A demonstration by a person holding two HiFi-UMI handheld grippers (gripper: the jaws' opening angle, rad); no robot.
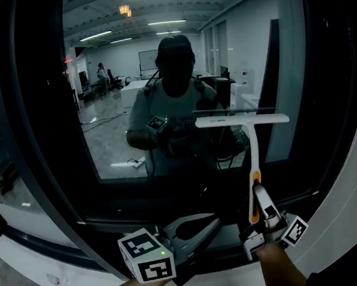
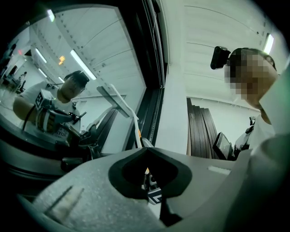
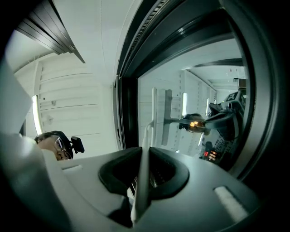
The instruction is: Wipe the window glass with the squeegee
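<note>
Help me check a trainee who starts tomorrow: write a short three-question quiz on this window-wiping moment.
1. True or false: the left gripper holds the squeegee.
2. Pick one. The squeegee's blade is: A) level, up at the window glass; B) upright; C) below its handle.
3. Fill in: the right gripper is shut on the squeegee's ____.

Key: 1 false, as the left gripper is shut on nothing, low by the frame; 2 A; 3 handle.
</note>
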